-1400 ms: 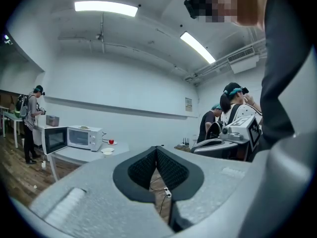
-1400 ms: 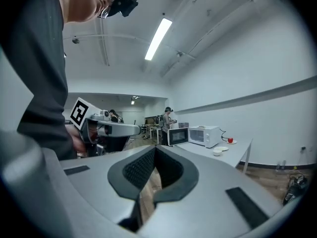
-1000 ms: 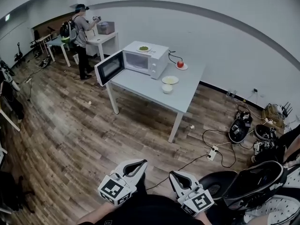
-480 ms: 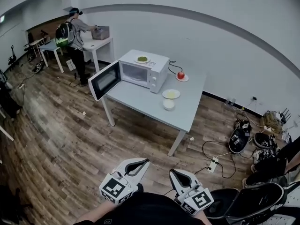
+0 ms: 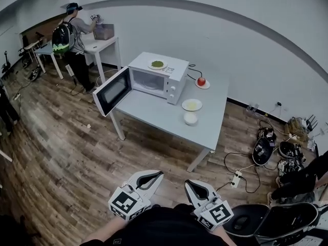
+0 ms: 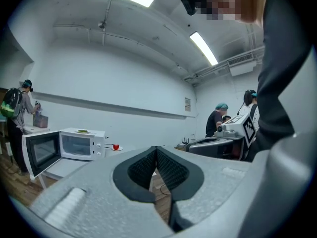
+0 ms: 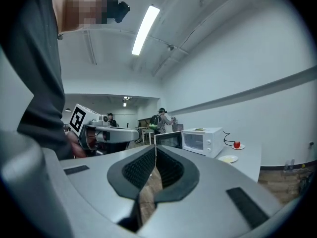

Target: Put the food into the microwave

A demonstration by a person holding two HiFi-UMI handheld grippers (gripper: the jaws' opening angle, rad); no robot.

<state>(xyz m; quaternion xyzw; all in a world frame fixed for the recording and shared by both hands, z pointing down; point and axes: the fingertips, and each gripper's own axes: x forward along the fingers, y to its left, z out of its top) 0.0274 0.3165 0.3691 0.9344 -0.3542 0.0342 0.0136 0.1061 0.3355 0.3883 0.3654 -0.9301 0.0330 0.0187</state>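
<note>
Head view, high above the floor [image 5: 66, 137], faces steeply down over the left gripper [image 5: 154, 177] and right gripper [image 5: 192, 186] at its lower edge toward the distant table [image 5: 159, 109] and microwave [image 5: 164, 78], which both gripper views (set close behind their jaws, facing level) share far off.

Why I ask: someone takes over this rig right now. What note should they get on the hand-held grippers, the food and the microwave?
Left hand-held gripper: shut, empty.
Right hand-held gripper: shut, empty.
Both are well short of the table.
Microwave on the table, door open, no food visible inside.
Plate of green food on its top; red fruit on a saucer beside it; plate of yellow food and white cup further forward.
Done: door open.
Left: go to the table, pick up the food, put it inside.
</note>
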